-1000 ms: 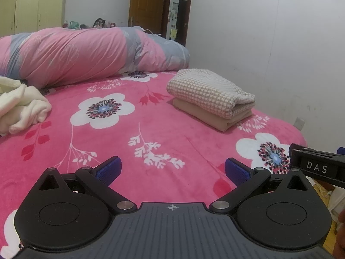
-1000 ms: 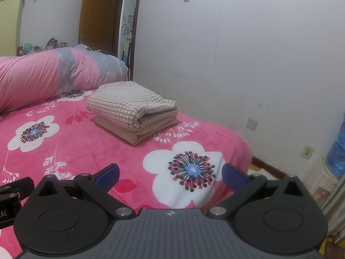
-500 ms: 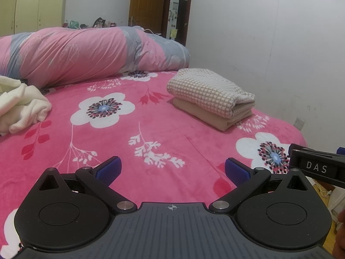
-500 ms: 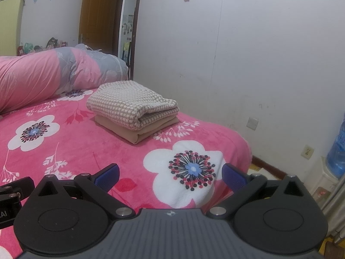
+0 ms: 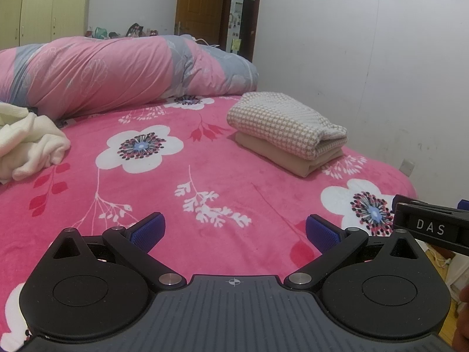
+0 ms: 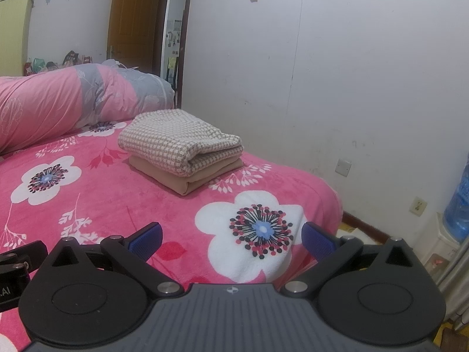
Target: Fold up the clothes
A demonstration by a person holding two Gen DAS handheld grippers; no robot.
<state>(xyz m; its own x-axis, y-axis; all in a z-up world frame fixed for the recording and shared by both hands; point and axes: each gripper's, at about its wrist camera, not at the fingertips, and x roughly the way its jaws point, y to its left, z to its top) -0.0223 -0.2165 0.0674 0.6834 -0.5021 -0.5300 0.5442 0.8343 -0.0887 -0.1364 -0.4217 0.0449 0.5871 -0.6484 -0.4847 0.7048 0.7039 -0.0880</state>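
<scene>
- Both tools wait empty, jaws apart — left tool (image 5: 233, 228), right tool (image 6: 230, 236) — low over the bed (image 5: 181, 193).
- Next garment: the crumpled cream cloth (image 5: 27, 140) far left; take it by an edge and spread it flat first.
- Folded checked piece (image 6: 178, 142) sits on a tan one (image 6: 187, 177), near the white wall (image 6: 351, 73).
</scene>
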